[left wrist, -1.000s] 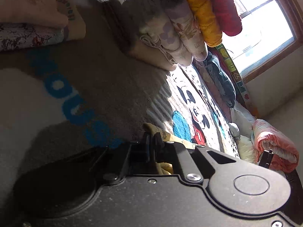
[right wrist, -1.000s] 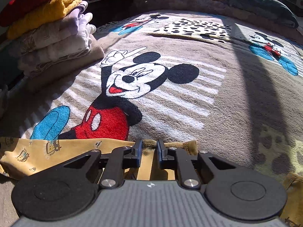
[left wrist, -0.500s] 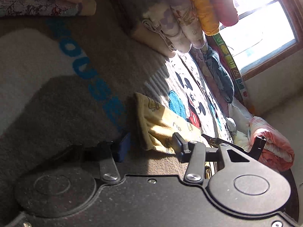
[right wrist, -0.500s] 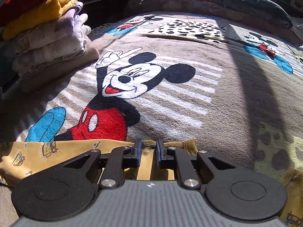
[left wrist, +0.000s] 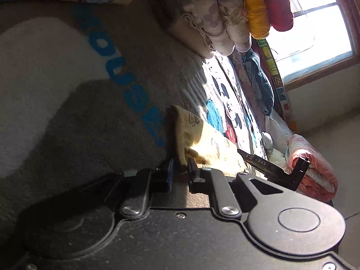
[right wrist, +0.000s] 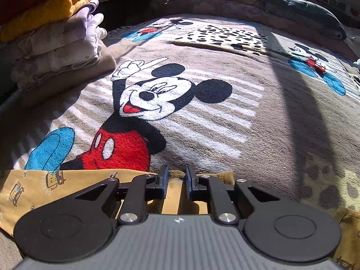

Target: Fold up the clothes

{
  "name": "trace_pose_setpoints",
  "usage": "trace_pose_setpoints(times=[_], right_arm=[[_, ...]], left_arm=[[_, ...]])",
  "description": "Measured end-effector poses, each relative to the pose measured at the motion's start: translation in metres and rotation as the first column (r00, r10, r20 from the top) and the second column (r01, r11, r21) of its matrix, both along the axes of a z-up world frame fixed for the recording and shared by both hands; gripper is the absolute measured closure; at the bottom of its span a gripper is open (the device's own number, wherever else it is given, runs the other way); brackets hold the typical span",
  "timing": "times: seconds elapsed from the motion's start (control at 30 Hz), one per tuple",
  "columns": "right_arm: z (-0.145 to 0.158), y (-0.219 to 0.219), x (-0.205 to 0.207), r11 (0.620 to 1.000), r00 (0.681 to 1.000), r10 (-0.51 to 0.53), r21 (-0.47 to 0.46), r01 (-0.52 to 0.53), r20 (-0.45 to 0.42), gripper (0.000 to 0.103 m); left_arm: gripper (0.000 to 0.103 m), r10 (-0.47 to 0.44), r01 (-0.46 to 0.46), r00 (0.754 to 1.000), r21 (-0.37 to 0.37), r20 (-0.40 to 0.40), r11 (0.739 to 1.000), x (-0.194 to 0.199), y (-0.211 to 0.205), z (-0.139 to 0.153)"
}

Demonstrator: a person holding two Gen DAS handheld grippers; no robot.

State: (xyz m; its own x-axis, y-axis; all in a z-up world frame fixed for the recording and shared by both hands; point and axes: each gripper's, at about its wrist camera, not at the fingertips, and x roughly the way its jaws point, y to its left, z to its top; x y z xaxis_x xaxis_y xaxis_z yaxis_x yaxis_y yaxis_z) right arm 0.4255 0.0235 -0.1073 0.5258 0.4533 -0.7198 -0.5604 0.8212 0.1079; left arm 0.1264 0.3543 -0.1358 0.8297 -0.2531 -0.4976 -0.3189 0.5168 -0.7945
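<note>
A home bedroom: a fleecy cartoon-mouse blanket (right wrist: 258, 117) is covering the bed across the frame, a stack of folded clothes (right wrist: 51, 36) is sitting upper left, and sunlight is streaming through a wood-framed window (left wrist: 315, 29) upper right.

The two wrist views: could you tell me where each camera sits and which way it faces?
Left wrist: sits on the left gripper, low over the blanket, tilted toward the window; its fingers pinch the yellow garment.
Right wrist: sits on the right gripper, looking across the blanket at the cartoon mouse print; its fingers clamp the garment's hem.
Shared: the yellow garment, blanket and stack of folded clothes; the right gripper shows in the left view.
</note>
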Motion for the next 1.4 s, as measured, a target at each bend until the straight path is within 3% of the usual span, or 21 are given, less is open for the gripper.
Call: trace_pose_setpoints(times=[0.1,0.27,0.3,0.37,0.4,0.5,0.63,0.73,0.87,0.93,1.0,1.07,1.1,1.23,1.33,1.4], right_arm=[[0.008,-0.009,-0.005,0.998,1.000,-0.018,0.065,0.017,0.009,0.083],[0.018,-0.027,-0.030,0.992,0.998,-0.025,0.124,0.019,0.052,0.081],[0.019,-0.027,-0.036,0.993,0.998,-0.002,0.118,-0.005,0.063,0.081],[0.020,-0.022,-0.051,0.995,0.994,0.052,0.085,-0.060,0.098,0.081],[0.017,-0.018,-0.053,0.995,0.993,0.066,0.063,-0.072,0.096,0.082],[0.001,-0.004,-0.057,0.994,0.992,0.105,-0.035,-0.103,0.070,0.083],[0.008,-0.011,-0.053,0.998,0.996,0.058,0.012,-0.059,0.069,0.082],[0.023,-0.027,-0.062,0.996,0.992,0.042,0.079,-0.051,0.116,0.081],[0.038,-0.045,-0.094,0.989,0.988,0.046,0.135,-0.067,0.150,0.081],[0.040,-0.051,-0.116,0.984,0.987,0.056,0.161,-0.081,0.149,0.079],[0.036,-0.053,-0.134,0.981,0.988,0.068,0.172,-0.092,0.139,0.076],[0.029,-0.051,-0.149,0.981,0.989,0.086,0.163,-0.105,0.121,0.075],[0.025,-0.049,-0.156,0.982,0.990,0.094,0.156,-0.110,0.105,0.074],[0.005,-0.039,-0.183,0.988,0.989,0.130,0.077,-0.135,0.065,0.072],[0.009,-0.050,-0.202,0.986,0.990,0.123,0.107,-0.130,0.071,0.069],[0.013,-0.061,-0.215,0.983,0.992,0.107,0.141,-0.117,0.071,0.068]], left_arm=[[0.067,0.037,-0.040,0.999,0.072,0.033,0.997,0.000,0.003,0.009],[0.061,0.088,-0.093,0.994,0.100,0.061,0.991,0.018,0.014,0.011],[0.061,0.093,-0.099,0.994,0.111,0.061,0.989,0.023,0.015,0.010],[0.077,0.075,-0.078,0.997,0.138,0.026,0.987,0.032,0.012,0.005],[0.102,0.063,-0.062,0.998,0.165,0.001,0.984,0.035,0.008,0.004],[0.102,0.054,-0.044,0.998,0.276,-0.028,0.960,0.037,-0.001,0.007],[0.102,0.063,-0.050,0.997,0.306,-0.033,0.951,0.031,-0.002,0.008],[0.102,0.096,-0.083,0.995,0.340,-0.019,0.937,0.027,-0.003,0.012],[0.091,0.099,-0.098,0.995,0.249,0.009,0.963,0.027,0.004,0.012],[0.071,0.092,-0.094,0.996,0.203,0.021,0.975,0.028,0.004,0.010],[0.068,0.085,-0.088,0.996,0.192,0.026,0.977,0.029,0.003,0.010],[0.071,0.078,-0.081,0.997,0.227,0.020,0.971,0.033,-0.002,0.011],[0.103,0.077,-0.075,0.997,0.265,0.002,0.961,0.036,-0.005,0.011],[0.103,0.107,-0.091,0.994,0.317,-0.036,0.944,0.038,-0.012,0.012],[0.103,0.137,-0.110,0.989,0.368,-0.047,0.923,0.036,-0.017,0.021],[0.099,0.180,-0.138,0.982,0.450,-0.053,0.882,0.034,-0.026,0.030]])
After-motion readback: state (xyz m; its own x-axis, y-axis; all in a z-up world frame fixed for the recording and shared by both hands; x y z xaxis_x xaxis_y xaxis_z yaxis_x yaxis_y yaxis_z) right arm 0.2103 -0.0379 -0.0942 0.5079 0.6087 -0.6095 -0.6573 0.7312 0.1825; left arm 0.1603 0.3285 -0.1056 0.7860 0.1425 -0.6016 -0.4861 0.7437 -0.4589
